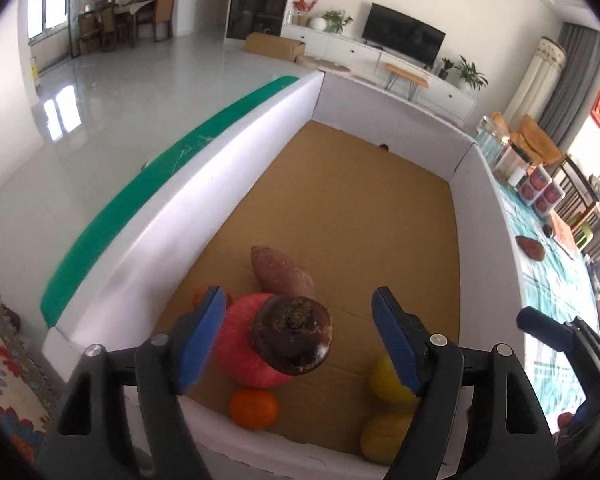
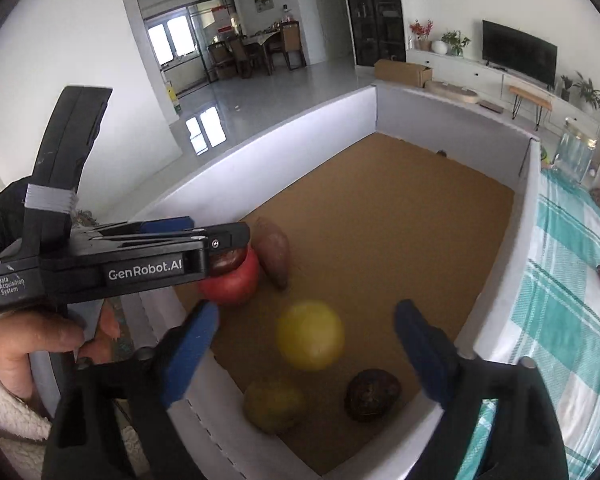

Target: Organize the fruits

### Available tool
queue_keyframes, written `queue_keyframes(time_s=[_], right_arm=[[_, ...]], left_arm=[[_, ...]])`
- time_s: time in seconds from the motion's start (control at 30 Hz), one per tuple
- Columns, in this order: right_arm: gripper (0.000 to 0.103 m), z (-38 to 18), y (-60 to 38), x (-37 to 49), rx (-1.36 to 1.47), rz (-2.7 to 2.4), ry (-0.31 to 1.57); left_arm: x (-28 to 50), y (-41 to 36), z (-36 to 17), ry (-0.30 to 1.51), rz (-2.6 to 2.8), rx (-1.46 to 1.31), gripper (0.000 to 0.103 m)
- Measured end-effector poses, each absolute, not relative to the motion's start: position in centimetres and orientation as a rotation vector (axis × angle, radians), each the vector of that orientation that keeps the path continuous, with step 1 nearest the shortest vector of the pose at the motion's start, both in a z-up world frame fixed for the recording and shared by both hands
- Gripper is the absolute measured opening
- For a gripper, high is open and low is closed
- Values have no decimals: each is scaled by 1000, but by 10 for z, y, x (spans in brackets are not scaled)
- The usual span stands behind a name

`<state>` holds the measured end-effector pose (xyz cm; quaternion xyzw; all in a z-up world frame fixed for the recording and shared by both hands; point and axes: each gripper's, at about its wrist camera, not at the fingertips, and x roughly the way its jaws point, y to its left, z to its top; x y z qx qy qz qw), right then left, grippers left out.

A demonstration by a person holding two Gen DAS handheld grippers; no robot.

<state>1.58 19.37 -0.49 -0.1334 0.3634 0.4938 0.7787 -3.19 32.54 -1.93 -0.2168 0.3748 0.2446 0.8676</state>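
A white-walled box (image 1: 180, 208) with a cardboard floor holds the fruit. My left gripper (image 1: 300, 342) is open; a dark brown round fruit (image 1: 292, 334) sits between its blue pads without touching them, on top of a red apple (image 1: 240, 356). A sweet potato (image 1: 282, 272) lies behind, with an orange (image 1: 254, 408) in front. In the right wrist view my right gripper (image 2: 308, 350) is open over a blurred yellow fruit (image 2: 310, 334), clear of both pads. A yellow-green fruit (image 2: 274, 404) and another dark fruit (image 2: 372, 394) lie near the front wall.
The left gripper (image 2: 236, 236) and a hand (image 2: 32, 340) fill the left of the right wrist view. A teal checked cloth (image 2: 560, 300) right of the box carries another sweet potato (image 1: 530, 247), jars and packed fruit (image 1: 540, 192). A green mat (image 1: 180, 152) runs along the box's left.
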Motion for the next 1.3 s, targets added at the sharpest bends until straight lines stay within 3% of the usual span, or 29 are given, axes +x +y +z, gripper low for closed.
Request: queue_keyframes(time_s=[0.23, 0.43, 0.7, 1.0, 1.3], right_arm=[[103, 14, 104, 64, -180, 841, 639], [103, -43, -2, 128, -134, 533, 740], [103, -87, -123, 151, -18, 230, 822], [103, -102, -134, 157, 11, 161, 882], [103, -108, -144, 162, 80, 148, 919]], left_arm=[[-22, 294, 5, 708, 433, -386, 79], [1, 244, 14, 711, 311, -307, 80], [33, 163, 26, 742, 137, -208, 80], [71, 79, 25, 803, -95, -210, 80], [170, 56, -14, 914, -160, -537, 80]])
